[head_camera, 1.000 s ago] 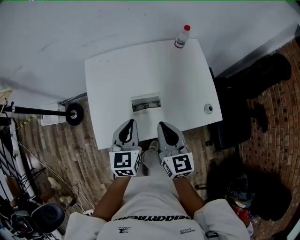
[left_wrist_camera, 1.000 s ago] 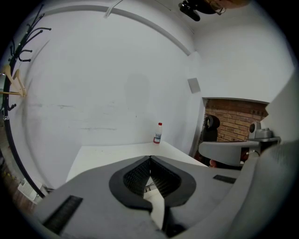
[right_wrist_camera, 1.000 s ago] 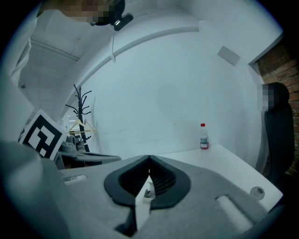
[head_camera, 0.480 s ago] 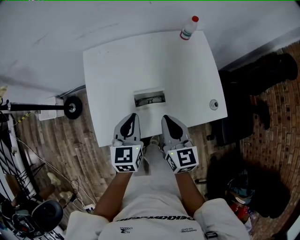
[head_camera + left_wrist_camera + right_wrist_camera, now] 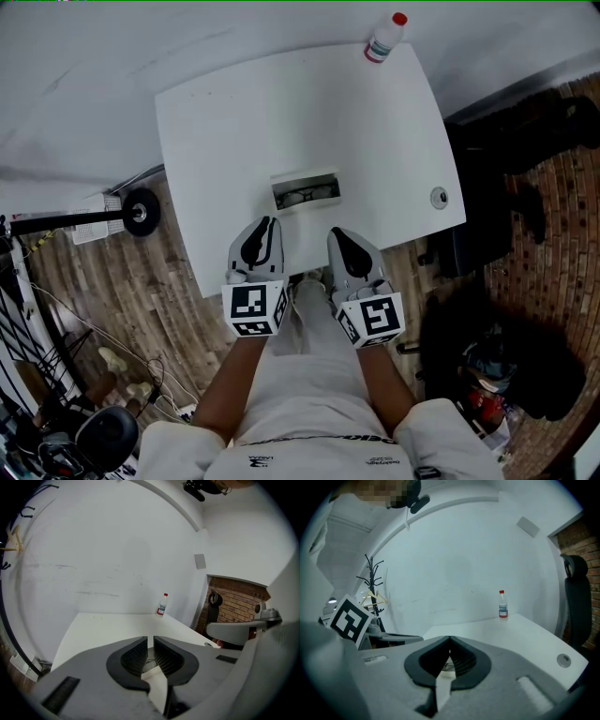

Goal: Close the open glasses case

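An open white glasses case (image 5: 306, 190) lies near the front of the white table (image 5: 225, 122), lid up, with dark-framed glasses inside. My left gripper (image 5: 266, 221) hovers at the table's front edge, just short of the case's left end, jaws together and holding nothing. My right gripper (image 5: 335, 232) sits beside it, short of the case's right end, also shut and empty. In the left gripper view the left gripper (image 5: 150, 639) points over the table, a sliver of the case (image 5: 152, 676) showing below its jaws. In the right gripper view the right gripper (image 5: 449, 639) frames the case (image 5: 446, 674).
A plastic bottle with a red cap (image 5: 385, 37) stands at the table's far right corner. A round cable grommet (image 5: 439, 197) is set near the right edge. A black office chair (image 5: 487, 234) stands right of the table, a wheeled stand (image 5: 139, 212) at its left.
The head view has shifted and the table looks slightly larger. Both grippers have edged a little forward toward the case, still side by side with jaws together.
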Demonstrator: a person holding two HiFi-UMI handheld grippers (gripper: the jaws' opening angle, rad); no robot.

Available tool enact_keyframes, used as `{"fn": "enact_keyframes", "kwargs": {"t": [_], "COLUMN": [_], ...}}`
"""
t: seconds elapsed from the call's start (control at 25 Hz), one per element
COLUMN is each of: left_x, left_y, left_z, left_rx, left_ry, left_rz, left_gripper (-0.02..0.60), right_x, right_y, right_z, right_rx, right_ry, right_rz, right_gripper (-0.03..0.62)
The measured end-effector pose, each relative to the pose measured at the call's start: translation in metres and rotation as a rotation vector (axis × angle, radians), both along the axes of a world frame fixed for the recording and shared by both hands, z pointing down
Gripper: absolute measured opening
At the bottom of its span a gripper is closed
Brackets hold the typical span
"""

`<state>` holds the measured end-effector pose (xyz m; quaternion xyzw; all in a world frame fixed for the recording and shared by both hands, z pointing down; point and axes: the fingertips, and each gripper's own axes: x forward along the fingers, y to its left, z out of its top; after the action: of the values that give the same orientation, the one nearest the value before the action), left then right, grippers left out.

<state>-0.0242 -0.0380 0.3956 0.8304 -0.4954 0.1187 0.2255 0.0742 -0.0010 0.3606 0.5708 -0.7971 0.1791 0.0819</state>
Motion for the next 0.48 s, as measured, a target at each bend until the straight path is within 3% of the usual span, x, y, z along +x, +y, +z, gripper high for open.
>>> {"fn": "enact_keyframes", "kwargs": {"t": [0.48], "left_x": [-0.014], "left_y": [-0.027], "left_z": [0.043], "left_rx": [-0.049], "left_ry": [-0.005], "left_rz": [0.005], "left_gripper": [0.049], "right_x": [-0.013], "right_y": [-0.017], "right_z": [0.025], "right_rx": [-0.022], "right_ry": [-0.025], "right_rz": [0.023], "right_gripper": [0.002]}}
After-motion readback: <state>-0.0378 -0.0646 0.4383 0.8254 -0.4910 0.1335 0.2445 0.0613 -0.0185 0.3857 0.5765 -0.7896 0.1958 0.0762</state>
